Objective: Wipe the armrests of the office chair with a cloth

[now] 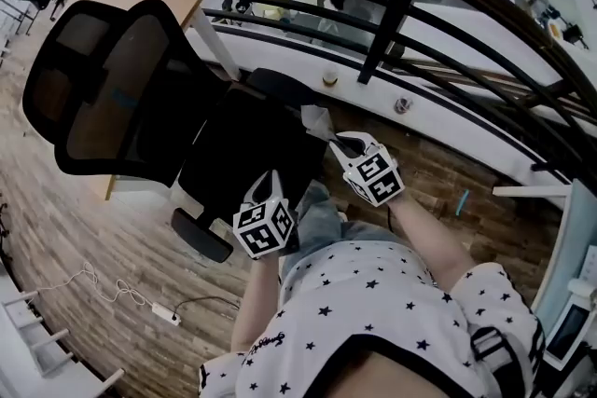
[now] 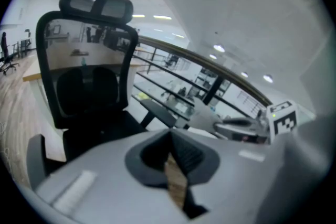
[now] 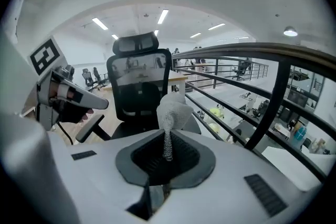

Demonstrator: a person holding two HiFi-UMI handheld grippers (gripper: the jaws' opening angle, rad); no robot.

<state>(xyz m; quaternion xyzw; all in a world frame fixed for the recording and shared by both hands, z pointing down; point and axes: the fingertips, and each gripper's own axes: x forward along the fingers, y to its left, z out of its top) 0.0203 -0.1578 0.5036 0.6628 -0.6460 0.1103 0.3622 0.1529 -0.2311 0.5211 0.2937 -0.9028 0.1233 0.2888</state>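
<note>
A black office chair [image 1: 131, 98] with a mesh back stands to my left, its seat just ahead of both grippers. One armrest [image 1: 201, 235] sticks out near my left gripper [image 1: 270, 180]; the other armrest [image 1: 280, 85] lies by the railing. My left gripper [image 2: 170, 138] is shut with nothing in it and faces the chair back [image 2: 86, 76]. Above the seat's right side, my right gripper [image 1: 338, 141] is shut on a white cloth [image 1: 317, 119]. The cloth [image 3: 173, 109] bunches up past the right gripper [image 3: 167, 152], with the chair [image 3: 137, 86] behind it.
A black metal railing [image 1: 382, 23] curves across the far side, close behind the chair and to my right. A wooden desk [image 1: 177, 6] stands beyond the chair back. A white power strip [image 1: 165, 317] and cable lie on the wood floor at lower left.
</note>
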